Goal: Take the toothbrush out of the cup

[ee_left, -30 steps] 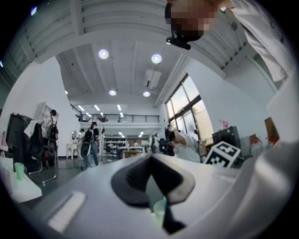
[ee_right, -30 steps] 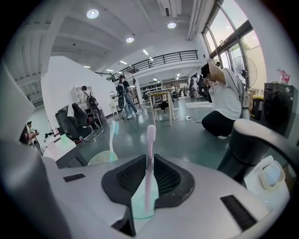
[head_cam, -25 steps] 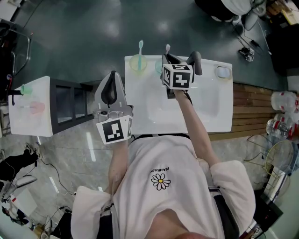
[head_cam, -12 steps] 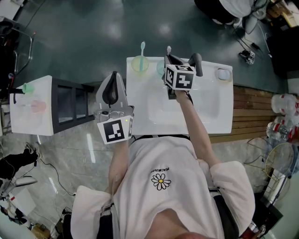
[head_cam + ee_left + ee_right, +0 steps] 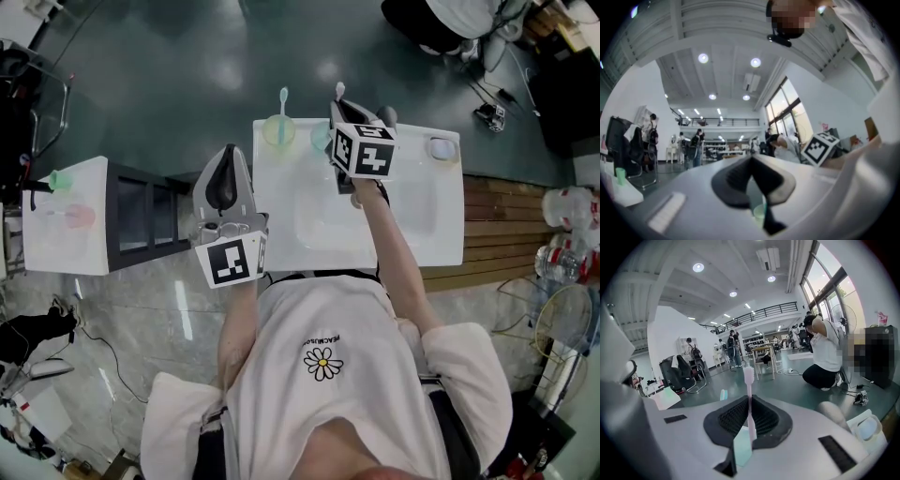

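Faucet [image 5: 387, 114] right of cup [image 5: 319, 137], second cup [image 5: 277, 130] left

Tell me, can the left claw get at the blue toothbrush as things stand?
Probably yes: the left claw is shut and empty, and nothing stands between it and the blue toothbrush. It must open first.

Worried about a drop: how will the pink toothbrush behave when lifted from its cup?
The pink toothbrush looks thin, so probably light and slightly bendy. Its smooth narrow handle, pinched upright by the right tool, might pivot or slip. Its small cup may tip if dragged.
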{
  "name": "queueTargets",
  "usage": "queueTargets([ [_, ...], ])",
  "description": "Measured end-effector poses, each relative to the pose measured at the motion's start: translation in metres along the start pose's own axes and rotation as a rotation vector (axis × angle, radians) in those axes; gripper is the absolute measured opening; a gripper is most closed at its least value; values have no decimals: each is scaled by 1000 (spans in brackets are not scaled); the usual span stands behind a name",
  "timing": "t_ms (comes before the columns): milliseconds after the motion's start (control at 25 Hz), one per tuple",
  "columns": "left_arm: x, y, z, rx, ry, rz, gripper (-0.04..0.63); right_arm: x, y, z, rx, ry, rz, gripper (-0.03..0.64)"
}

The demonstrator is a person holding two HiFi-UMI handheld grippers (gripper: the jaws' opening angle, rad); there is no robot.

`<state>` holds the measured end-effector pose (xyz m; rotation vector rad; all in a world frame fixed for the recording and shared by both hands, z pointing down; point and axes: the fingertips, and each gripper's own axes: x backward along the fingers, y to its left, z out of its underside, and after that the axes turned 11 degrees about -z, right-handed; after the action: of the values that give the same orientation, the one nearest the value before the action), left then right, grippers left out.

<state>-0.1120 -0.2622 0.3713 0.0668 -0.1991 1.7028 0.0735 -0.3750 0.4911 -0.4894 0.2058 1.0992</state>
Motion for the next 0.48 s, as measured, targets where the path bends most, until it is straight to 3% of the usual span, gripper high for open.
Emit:
queueTargets([
  [480, 10, -7, -32, 2, -84, -2, 5, 54, 21, -83, 59, -214, -26, 20],
])
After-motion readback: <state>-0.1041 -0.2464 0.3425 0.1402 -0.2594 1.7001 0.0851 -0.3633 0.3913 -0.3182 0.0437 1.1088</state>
